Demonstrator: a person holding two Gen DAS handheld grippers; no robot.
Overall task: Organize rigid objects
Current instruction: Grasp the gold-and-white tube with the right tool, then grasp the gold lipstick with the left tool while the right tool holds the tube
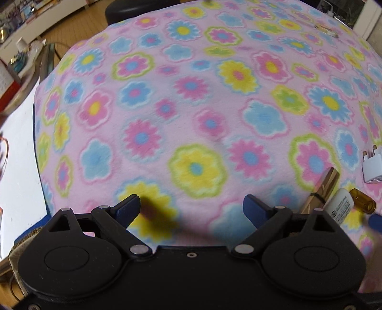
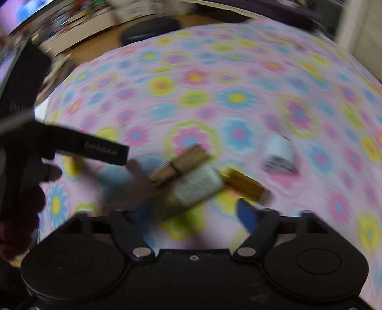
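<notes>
Several small items lie together on a pink flowered blanket (image 1: pixel 191 95): a gold lipstick tube (image 1: pixel 322 188), a small white tube (image 1: pixel 339 207), an amber vial (image 1: pixel 363 202) and a white plug adapter (image 1: pixel 372 169). My left gripper (image 1: pixel 191 207) is open and empty, left of them. In the blurred right wrist view, my right gripper (image 2: pixel 194 214) is open just in front of the white tube (image 2: pixel 198 186), with the lipstick (image 2: pixel 181 162), the vial (image 2: pixel 246 183) and the adapter (image 2: pixel 279 155) close by. The tube lies between the jaws.
The left gripper's body (image 2: pixel 90 147) and the hand holding it show at the left of the right wrist view. A dark round stool (image 1: pixel 119 12) stands beyond the blanket's far edge. Shelves and clutter (image 1: pixel 19 54) sit at the left. A small object (image 1: pixel 327 29) lies far right on the blanket.
</notes>
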